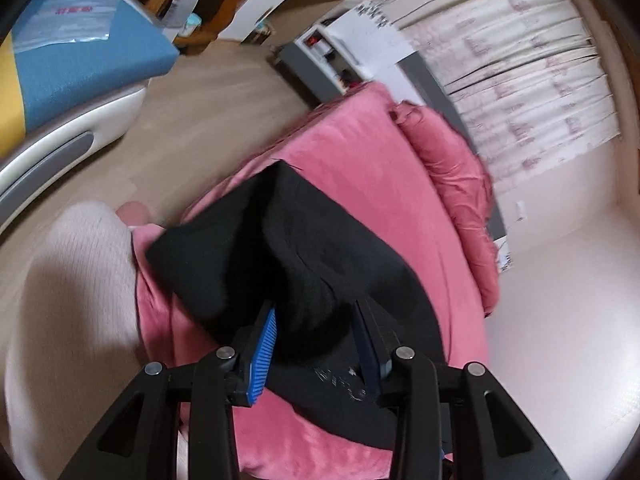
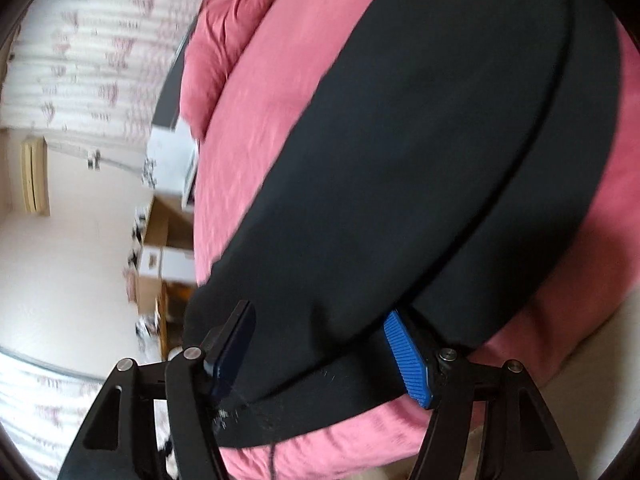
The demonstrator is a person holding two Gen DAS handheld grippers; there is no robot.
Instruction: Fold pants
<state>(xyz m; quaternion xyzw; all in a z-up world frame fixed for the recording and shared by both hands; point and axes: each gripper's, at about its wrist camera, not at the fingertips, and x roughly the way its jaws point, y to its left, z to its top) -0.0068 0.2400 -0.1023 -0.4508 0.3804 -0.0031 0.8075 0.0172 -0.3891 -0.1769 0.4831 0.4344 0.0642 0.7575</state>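
Black pants (image 1: 280, 248) lie on a pink bed cover (image 1: 360, 168). In the left wrist view a bunched fold of the pants sits between my left gripper (image 1: 316, 316) fingers, whose blue pads (image 1: 264, 356) stand apart around the cloth. In the right wrist view the pants (image 2: 420, 140) stretch away flat along the cover (image 2: 248, 120), with a seam line running lengthwise. My right gripper (image 2: 324, 320) has its jaws spread wide around the near end of the pants. Cloth hides the fingertips in both views.
A rumpled pink duvet (image 1: 456, 184) lies at the bed's far side by a patterned curtain (image 1: 520, 72). A blue mat (image 1: 80, 52), beige floor (image 1: 200, 112) and shelves (image 1: 340, 52) lie beyond. A white sleeve (image 1: 72, 288) is at the left.
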